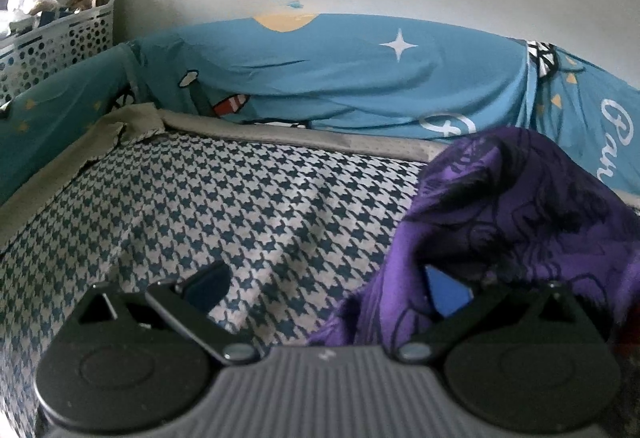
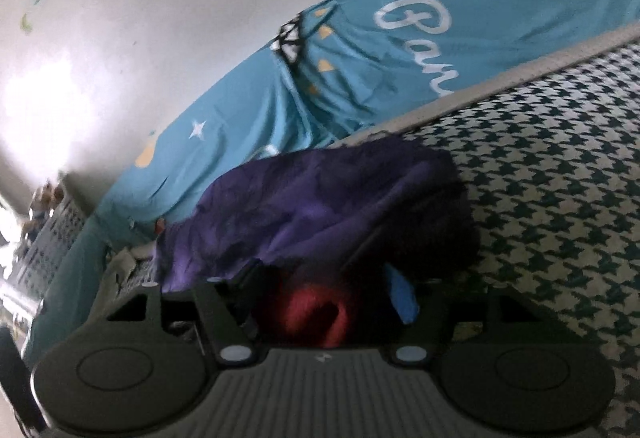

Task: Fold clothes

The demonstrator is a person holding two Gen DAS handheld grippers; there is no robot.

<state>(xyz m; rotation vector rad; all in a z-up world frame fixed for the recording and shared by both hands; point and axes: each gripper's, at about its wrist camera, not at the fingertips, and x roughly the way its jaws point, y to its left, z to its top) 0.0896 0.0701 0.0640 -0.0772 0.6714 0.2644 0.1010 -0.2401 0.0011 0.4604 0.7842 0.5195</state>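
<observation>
Left claw [image 1: 324, 286] gaping over bed [image 1: 224, 198], purple garment [image 1: 512, 198] draping its right finger; right claw [image 2: 320, 298] spread, garment bunching between (grip unclear).

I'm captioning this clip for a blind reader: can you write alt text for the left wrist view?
A crumpled purple garment lies on a houndstooth bedsheet, draped over one finger of the left gripper, whose jaws stand wide apart. Behind, a blue cartoon-print cloth lines the wall beside a perforated white basket.
</observation>
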